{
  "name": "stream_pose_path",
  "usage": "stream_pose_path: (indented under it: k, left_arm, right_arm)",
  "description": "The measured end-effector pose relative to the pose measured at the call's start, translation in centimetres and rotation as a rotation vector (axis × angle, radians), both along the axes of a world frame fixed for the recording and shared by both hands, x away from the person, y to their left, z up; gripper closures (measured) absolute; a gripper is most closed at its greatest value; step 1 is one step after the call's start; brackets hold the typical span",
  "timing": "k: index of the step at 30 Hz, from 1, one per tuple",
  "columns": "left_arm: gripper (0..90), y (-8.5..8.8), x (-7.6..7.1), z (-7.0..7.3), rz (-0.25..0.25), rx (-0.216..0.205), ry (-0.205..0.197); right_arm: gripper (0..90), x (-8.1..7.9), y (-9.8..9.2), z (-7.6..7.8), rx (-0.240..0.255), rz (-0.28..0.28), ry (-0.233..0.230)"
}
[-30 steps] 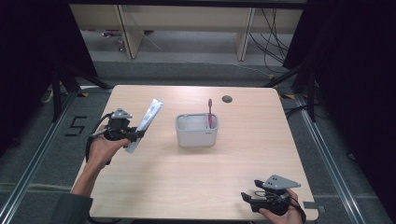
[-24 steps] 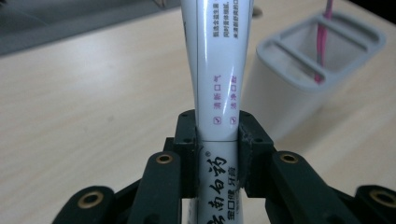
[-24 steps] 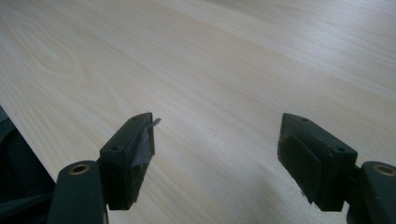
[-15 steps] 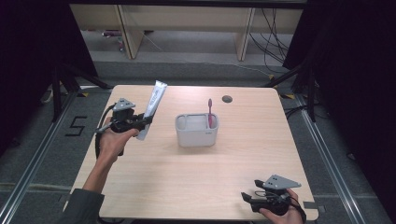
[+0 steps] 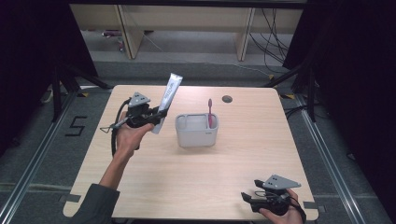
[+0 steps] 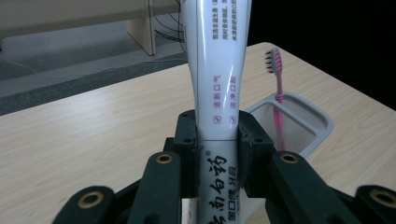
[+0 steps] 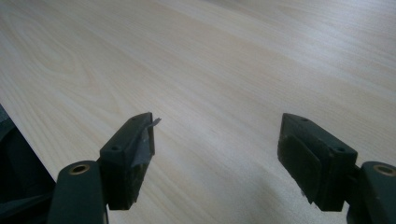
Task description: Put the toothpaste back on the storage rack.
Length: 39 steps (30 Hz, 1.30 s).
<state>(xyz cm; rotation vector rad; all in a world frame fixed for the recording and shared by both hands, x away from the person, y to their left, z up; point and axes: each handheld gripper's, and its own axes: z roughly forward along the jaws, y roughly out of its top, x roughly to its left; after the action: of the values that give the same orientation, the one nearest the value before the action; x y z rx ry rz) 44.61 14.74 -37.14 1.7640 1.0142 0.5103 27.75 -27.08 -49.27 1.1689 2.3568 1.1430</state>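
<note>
We hold the white plastic toothpaste tube (image 5: 167,100) clamped in the left gripper (image 5: 156,117), lifted off the table just left of the grey rectangular plastic holder (image 5: 196,136), where a pink toothbrush (image 5: 210,113) stands. To seat it well, we should bring the tube over the holder's free compartment, keep it upright, and lower before loosening. The right gripper (image 7: 217,156) rests with jaws apart and empty, well away from the holder at the near edge.

tube (image 6: 215,70): glossy plastic | table (image 5: 196,177): pale matt wood grain | holder (image 5: 196,136): matt grey plastic
</note>
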Motion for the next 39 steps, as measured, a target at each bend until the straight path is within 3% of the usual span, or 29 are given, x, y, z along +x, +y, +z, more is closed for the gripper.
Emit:
stream_pose_path:
  k: [3,4,17,20,21,24,31,39]
  left_arm:
    - [72.7,-1.0,0.3,0.2,-0.008,-0.004,-0.013]
    - [72.7,-1.4,0.3,0.3,-0.008,-0.004,-0.02]
    - [72.7,-5.2,1.0,0.9,-0.054,-0.052,-0.065]
    - [72.7,-5.8,1.2,0.8,-0.055,-0.06,-0.072]
    - [72.8,-5.9,1.2,0.8,-0.056,-0.068,-0.066]
    - [72.8,-6.5,1.5,0.5,-0.055,-0.087,-0.07]
    - [72.8,-7.5,1.9,0.0,-0.057,-0.095,-0.079]
    - [72.8,-8.3,2.3,-0.9,-0.048,-0.123,-0.091]
  right_arm:
    - [28.2,-0.1,0.1,0.0,0.014,-0.01,0.013]
    - [28.2,0.1,-0.1,0.0,-0.004,0.012,-0.017]
    - [28.2,0.1,0.0,0.0,0.005,0.013,-0.012]
    - [28.2,0.1,-0.1,0.1,0.001,0.011,-0.016]
    - [28.2,0.0,0.0,0.1,0.012,0.002,0.005]
    - [28.2,0.1,-0.1,0.0,0.011,0.006,-0.007]
    - [28.2,0.1,0.0,0.0,0.03,0.016,0.01]
    - [28.2,0.0,-0.1,0.1,0.012,0.015,0.0]
